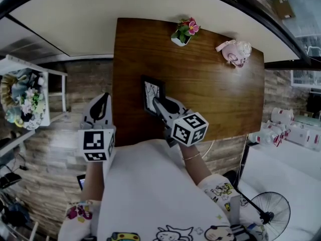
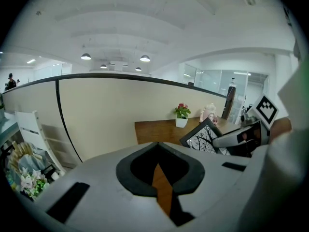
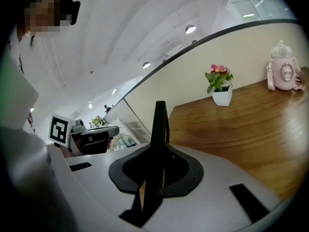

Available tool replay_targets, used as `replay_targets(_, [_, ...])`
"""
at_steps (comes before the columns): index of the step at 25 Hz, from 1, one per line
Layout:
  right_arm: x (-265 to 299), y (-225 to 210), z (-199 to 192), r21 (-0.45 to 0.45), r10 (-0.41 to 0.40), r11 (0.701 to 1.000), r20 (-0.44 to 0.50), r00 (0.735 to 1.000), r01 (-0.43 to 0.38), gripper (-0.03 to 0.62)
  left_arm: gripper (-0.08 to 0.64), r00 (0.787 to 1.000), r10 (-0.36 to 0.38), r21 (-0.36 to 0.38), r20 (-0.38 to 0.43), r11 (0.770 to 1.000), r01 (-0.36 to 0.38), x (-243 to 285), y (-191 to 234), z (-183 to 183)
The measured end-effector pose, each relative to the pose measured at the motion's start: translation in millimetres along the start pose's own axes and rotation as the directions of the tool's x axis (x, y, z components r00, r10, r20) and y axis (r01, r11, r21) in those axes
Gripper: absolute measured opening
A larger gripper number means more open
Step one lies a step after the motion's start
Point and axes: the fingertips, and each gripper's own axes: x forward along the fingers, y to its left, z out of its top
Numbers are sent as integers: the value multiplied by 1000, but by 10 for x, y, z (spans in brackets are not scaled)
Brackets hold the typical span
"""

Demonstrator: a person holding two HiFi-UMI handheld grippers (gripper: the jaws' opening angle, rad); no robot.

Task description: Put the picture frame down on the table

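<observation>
- The right gripper [image 1: 159,106] is pinching the slim black rectangular picture frame with the white bare-branch print [image 1: 151,92] by its near side. Its jaws are clamped on the moulding (in its own view the frame is standing edge-on between the pads).
- The frame is hanging tilted over the dark brown wooden desk [image 1: 210,99], in the left half toward the near edge. I can't tell if a corner is touching the wood yet.
- The left gripper [image 1: 102,106] is idling just off the desk's left edge, jaws drawn together on nothing.
- Handling guess: it's looking light and stiff, but that thin, smooth moulding is probably slippery, and a glazed front would be fragile. I'd be gripping the border only, never the picture face, and easing it down flat rather than dropping it.
- Reading matter: nothing legible, and no brand on the frame. The gripper cubes [image 1: 189,128] are carrying only black-and-white square markers. The white pot of pink flowers [image 1: 184,32] and the pink bottle [image 1: 234,52] at the far edge are showing no readable print.
</observation>
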Motion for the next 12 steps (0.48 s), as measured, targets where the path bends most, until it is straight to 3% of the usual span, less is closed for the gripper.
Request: replay_targets(12, [121,-54,-286,189,70,980,-46,997,-60,38,3,999,-17,-8,-40,1000,17,82,-36,-185])
